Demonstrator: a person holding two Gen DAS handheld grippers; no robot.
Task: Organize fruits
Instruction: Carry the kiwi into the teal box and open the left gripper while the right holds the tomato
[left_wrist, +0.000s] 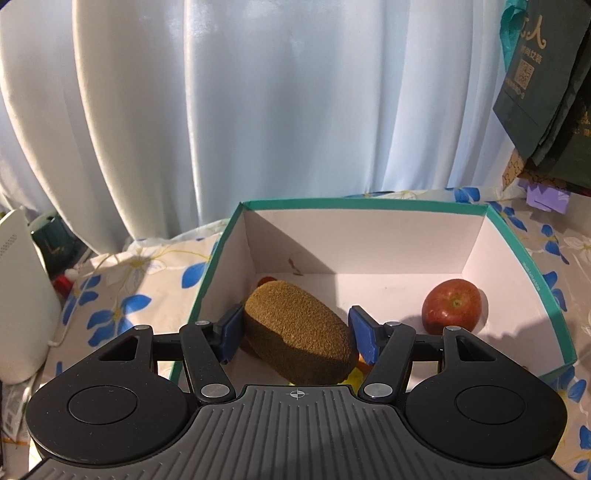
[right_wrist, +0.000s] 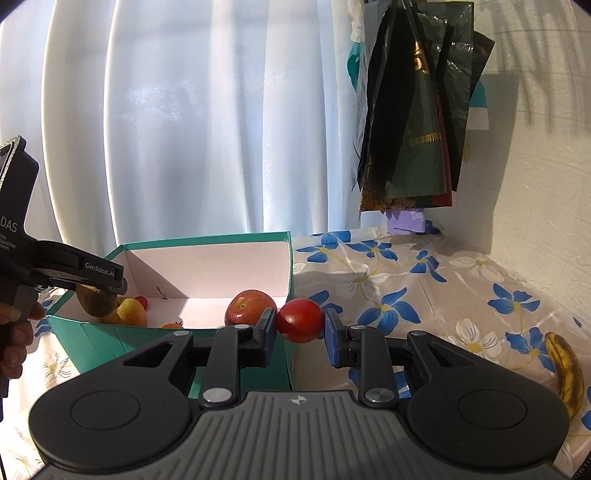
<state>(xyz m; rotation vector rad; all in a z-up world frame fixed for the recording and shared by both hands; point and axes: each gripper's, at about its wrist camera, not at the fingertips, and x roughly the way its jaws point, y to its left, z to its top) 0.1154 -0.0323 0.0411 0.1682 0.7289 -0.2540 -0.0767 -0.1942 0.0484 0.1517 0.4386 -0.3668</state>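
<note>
Inside the box (left_wrist: 524, 266), an apple (left_wrist: 452, 310) already sits. Your left tongs (left_wrist: 295, 332) grip a kiwi (left_wrist: 299, 332); your right tongs (right_wrist: 300, 326) grip a tomato (right_wrist: 300, 320). One banana (right_wrist: 565, 373) waits on the worktop (right_wrist: 424, 295).

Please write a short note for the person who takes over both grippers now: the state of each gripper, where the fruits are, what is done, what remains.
Left gripper: shut on the kiwi, held over the left part of the box, not yet released.
Right gripper: shut on the tomato, just outside the box's near right corner.
Already in the box: the apple, a yellow fruit, a small red fruit and a small orange one.
Left: release the kiwi, bring in the tomato, then fetch the banana, which lies on the tablecloth to the right.
</note>
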